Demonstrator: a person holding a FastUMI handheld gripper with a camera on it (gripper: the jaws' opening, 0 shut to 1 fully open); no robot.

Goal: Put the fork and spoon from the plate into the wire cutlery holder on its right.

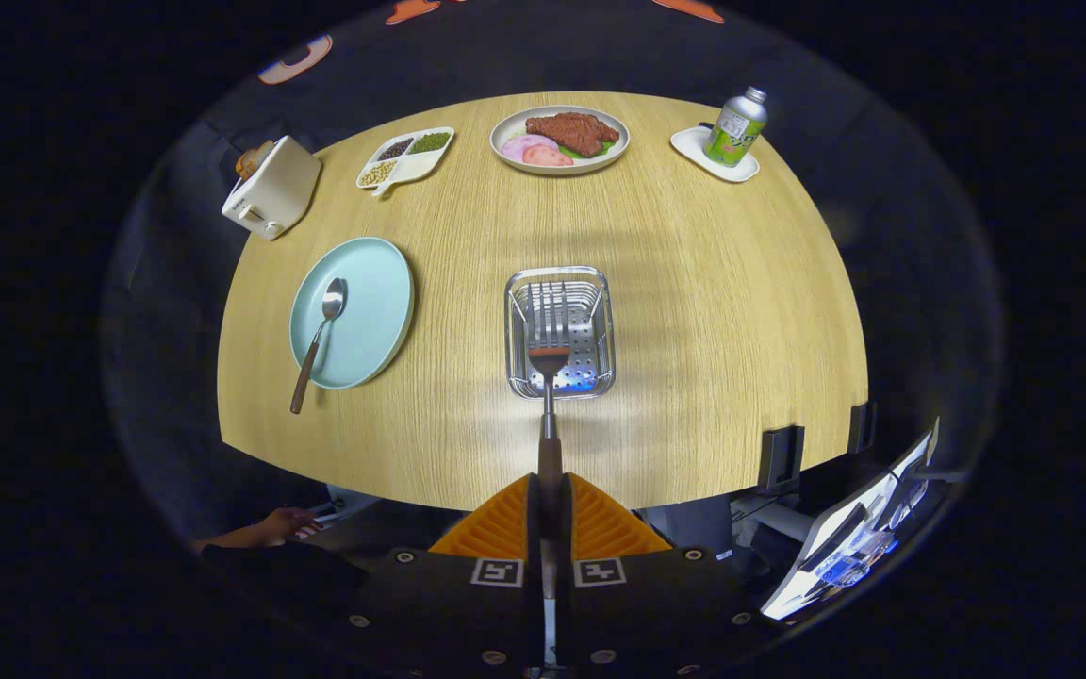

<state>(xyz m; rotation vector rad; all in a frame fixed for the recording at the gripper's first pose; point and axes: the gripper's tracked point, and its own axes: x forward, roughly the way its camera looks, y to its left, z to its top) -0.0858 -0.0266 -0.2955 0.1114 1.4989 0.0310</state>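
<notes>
Bright tabletop — dark, warped edges

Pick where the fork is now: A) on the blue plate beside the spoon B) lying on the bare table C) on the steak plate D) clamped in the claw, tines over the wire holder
D: the claw is shut on the fork handle, tines over the wire holder; only the spoon lies on the blue plate.
</notes>
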